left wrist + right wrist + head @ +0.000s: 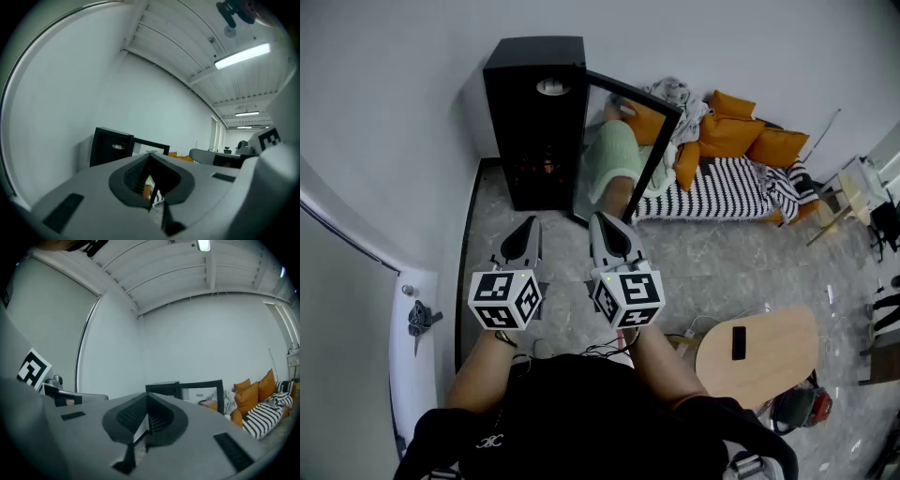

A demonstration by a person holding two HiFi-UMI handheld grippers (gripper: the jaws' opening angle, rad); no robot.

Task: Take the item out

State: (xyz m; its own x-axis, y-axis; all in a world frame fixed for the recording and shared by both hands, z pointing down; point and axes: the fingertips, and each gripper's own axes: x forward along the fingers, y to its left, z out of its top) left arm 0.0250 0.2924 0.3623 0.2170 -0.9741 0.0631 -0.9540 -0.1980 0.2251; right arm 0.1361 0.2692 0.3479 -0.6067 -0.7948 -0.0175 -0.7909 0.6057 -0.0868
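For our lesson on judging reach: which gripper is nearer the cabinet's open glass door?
Right. The right gripper is close in front of the open glass door, at its lower edge. The left gripper is further left, before the black cabinet itself.

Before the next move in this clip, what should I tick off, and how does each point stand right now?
1. The door of the black cabinet swung open: ok.
2. The left gripper empty: ok, jaws together on nothing.
3. The right gripper open for a grasp: not ok, jaws shut.
4. Both grippers at the cabinet opening: not ok, held short of it.
5. The item inside located: cannot tell, interior too dark.
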